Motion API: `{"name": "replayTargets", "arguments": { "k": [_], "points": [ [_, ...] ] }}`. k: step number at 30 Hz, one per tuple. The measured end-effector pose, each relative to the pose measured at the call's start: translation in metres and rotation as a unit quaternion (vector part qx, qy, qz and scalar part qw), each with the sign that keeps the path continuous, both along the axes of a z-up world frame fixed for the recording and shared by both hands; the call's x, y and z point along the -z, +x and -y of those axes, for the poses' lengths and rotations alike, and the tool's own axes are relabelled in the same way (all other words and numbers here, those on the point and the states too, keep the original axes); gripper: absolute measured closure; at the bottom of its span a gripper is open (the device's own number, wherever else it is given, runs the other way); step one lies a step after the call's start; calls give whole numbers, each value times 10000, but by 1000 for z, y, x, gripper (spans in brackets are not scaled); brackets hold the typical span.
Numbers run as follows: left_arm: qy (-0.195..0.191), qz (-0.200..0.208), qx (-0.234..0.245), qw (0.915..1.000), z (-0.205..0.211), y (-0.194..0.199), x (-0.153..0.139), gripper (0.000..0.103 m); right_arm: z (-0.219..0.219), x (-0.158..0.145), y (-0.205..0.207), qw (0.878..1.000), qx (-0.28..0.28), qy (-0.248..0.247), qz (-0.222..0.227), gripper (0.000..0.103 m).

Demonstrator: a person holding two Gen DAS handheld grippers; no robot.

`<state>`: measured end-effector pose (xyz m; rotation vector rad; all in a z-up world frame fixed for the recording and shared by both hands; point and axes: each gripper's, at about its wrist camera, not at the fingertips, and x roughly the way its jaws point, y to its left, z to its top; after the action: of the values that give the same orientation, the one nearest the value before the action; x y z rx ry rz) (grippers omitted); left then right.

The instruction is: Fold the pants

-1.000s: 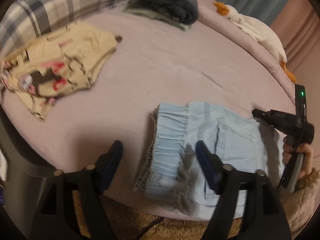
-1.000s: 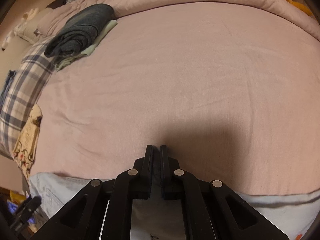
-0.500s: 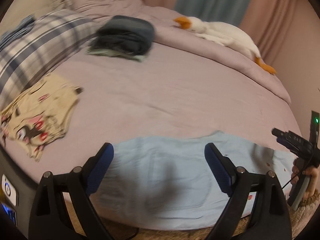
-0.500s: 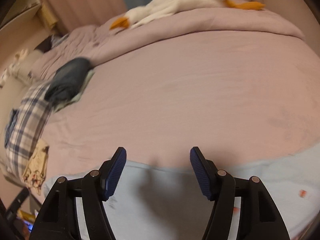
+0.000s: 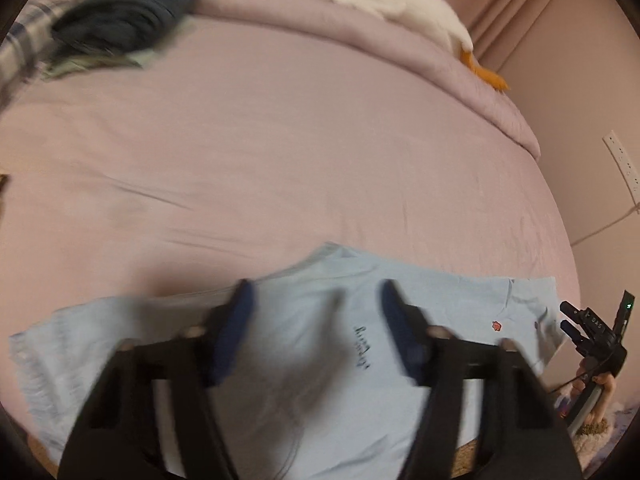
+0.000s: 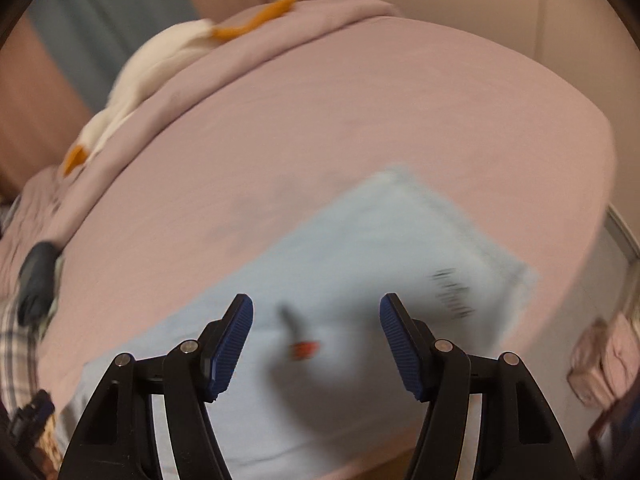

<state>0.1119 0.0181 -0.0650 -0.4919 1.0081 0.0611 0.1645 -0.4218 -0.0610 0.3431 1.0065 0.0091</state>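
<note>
While both grippers hover apart-jawed, the light-blue pants (image 5: 320, 360) lie flat along the bed's (image 5: 280, 160) near edge.
Left gripper (image 5: 316, 320), jaws just narrowing around nothing, sits over the middle; right gripper (image 6: 316, 340), spread and empty, over the printed leg end; long axis runs sideways.

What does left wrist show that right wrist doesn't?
Left wrist only: the right tongs at the frame's right edge, a wall socket strip, and black lettering mid-garment. Right wrist only: a blurred pink object off the bed's right side. Both: the light blue pants spread flat on the pink bed, the white goose plush, the dark folded clothes, and open tongs.
</note>
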Motion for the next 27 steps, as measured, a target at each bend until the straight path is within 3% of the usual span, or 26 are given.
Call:
{"name": "replayTargets", "arguments": {
  "k": [1,2,7,16,19,21,24,27],
  "points": [
    [-77,-74,75,9999,1,6,5,66,7,2,3,9999,96,-65,-23,37],
    [-175,-173,108,9996,1,13,12,67,14,3,6,9997,214,-133,-56,37],
    [-246,-462,114,9986,3,25,37,67,32,2,30,9988,428,-229,-41,37],
    [-272,-504,126,9983,0,25,37,67,31,22,88,9997,179,27,-162,38],
    [-168,-516,154,9984,2,26,37,67,35,31,100,9996,188,18,-222,81],
    [-102,-538,187,9983,4,28,36,67,41,27,96,9993,318,102,-143,92],
    [-44,-560,210,9982,6,30,38,66,44,12,88,9990,387,96,192,93],
    [8,-545,206,9983,7,30,38,66,47,17,93,9992,394,22,114,94]
  ]
}}
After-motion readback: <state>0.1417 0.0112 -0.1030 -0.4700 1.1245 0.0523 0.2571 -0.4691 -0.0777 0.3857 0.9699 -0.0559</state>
